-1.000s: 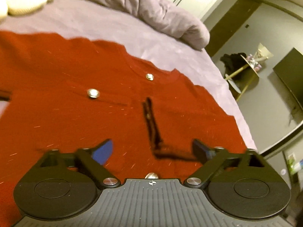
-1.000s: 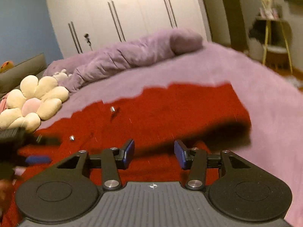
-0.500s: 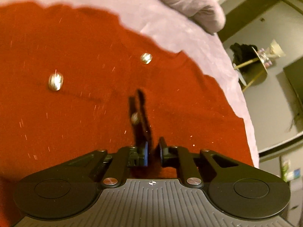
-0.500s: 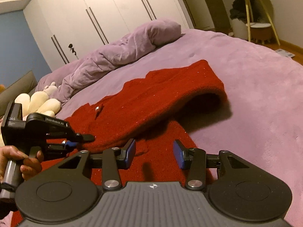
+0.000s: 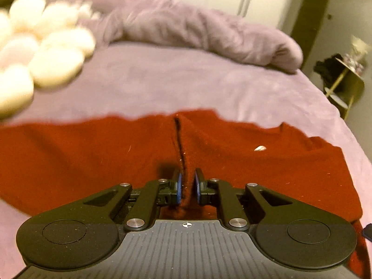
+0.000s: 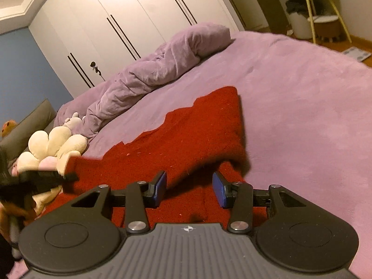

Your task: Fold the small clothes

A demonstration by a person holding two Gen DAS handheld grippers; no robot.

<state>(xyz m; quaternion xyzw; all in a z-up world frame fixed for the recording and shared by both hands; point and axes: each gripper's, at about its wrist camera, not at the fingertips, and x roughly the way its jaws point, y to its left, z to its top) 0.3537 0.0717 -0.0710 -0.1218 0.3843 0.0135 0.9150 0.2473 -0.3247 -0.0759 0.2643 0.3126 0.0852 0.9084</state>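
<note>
A red knitted cardigan (image 5: 93, 158) with a silver button (image 5: 260, 148) lies spread on the purple bed (image 5: 162, 81). My left gripper (image 5: 187, 186) pinches a raised ridge of its cloth between the blue pads; the jaws are easing open slightly, cloth still pressed between them. In the right wrist view the cardigan (image 6: 186, 139) has one side lifted into a folded-over flap. My right gripper (image 6: 189, 189) hovers open just above the cloth below that flap, with nothing pressed between its pads. The left gripper (image 6: 46, 179) shows blurred at the left edge, with a hand under it.
A rumpled purple duvet (image 6: 151, 74) lies along the far side of the bed. A cream flower plush (image 6: 53, 146) sits at the left by the cardigan. White wardrobe doors (image 6: 116, 23) stand behind. A yellow-legged side stand (image 6: 323, 16) is on the floor beyond the bed.
My left gripper went from wide open to closed on a fold of the cardigan, then tilted up so more bed shows. The right gripper rolled, and the cardigan's flap shifted.
</note>
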